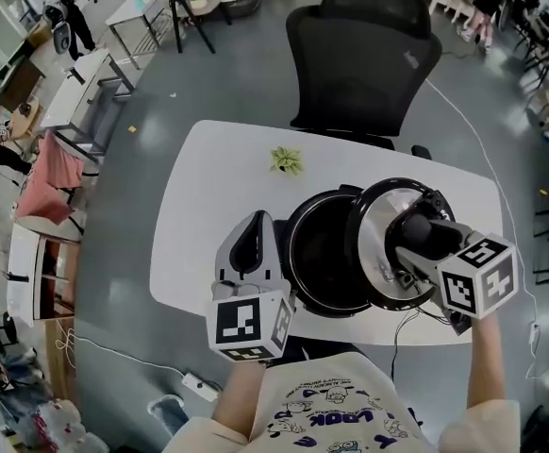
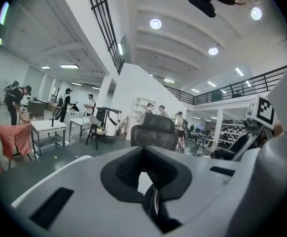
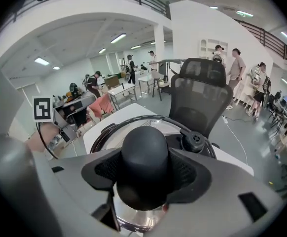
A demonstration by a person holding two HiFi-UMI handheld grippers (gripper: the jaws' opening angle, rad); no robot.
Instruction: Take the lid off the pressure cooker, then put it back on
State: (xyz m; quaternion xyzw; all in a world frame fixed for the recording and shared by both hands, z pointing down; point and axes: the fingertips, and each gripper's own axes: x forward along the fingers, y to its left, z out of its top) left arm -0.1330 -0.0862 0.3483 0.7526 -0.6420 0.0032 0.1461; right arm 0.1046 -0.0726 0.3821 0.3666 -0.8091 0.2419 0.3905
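Observation:
The pressure cooker pot (image 1: 303,274) stands with its top uncovered on the white table (image 1: 199,206), its inside dark. My right gripper (image 1: 424,238) is shut on the black knob (image 3: 144,165) of the lid (image 1: 376,245). The silver, black-rimmed lid hangs tilted over the pot's right side. In the right gripper view the lid (image 3: 115,135) shows its valve (image 3: 194,141) beyond the knob. My left gripper (image 1: 253,236) is just left of the pot, shut and holding nothing. In its own view the left gripper (image 2: 144,173) points out level across the room.
A small green sprig (image 1: 287,160) lies on the table behind the pot. A black office chair (image 1: 364,55) stands at the table's far side. A cord (image 1: 408,324) hangs off the near edge under the lid. Desks and people fill the room to the left.

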